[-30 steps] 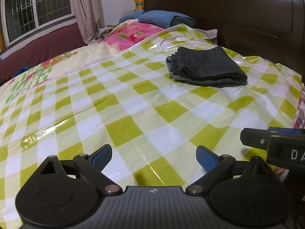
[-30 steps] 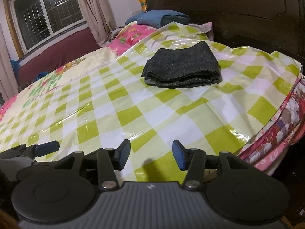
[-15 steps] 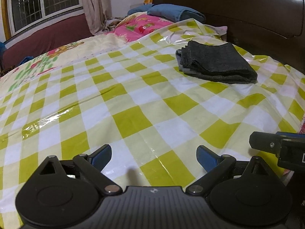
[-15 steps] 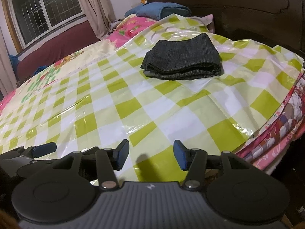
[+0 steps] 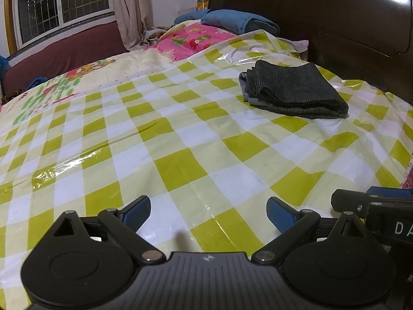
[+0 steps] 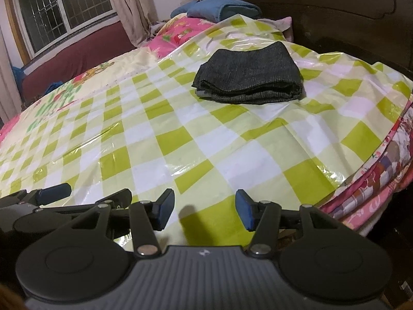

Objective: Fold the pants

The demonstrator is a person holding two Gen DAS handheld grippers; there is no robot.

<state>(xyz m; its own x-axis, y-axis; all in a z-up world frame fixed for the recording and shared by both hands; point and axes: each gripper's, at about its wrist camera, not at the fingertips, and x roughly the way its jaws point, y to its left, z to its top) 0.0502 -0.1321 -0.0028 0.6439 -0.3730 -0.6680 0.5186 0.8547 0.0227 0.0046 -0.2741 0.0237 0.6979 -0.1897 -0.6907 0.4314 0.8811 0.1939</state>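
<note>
The dark grey pants (image 5: pixel 294 93) lie folded into a compact stack on the yellow-and-white checked plastic sheet (image 5: pixel 180 165), far side near the headboard; they also show in the right wrist view (image 6: pixel 250 82). My left gripper (image 5: pixel 207 210) is open and empty, low over the sheet's near edge, well short of the pants. My right gripper (image 6: pixel 204 209) is open and empty, also near the front edge. Part of the right gripper shows at the right of the left wrist view (image 5: pixel 374 206); the left gripper's finger shows at the left of the right wrist view (image 6: pixel 51 193).
A dark wooden headboard (image 5: pixel 335 20) stands behind the pants. A blue folded blanket (image 5: pixel 240 22) and a pink pillow (image 5: pixel 196 38) lie at the back. The bed's right edge (image 6: pixel 382 170) drops off with floral bedding. A window (image 6: pixel 64 7) and curtain lie left.
Both grippers have drifted slightly and tilted, so the pants sit a little differently in view. The pants have not moved. Both grippers stay open.
</note>
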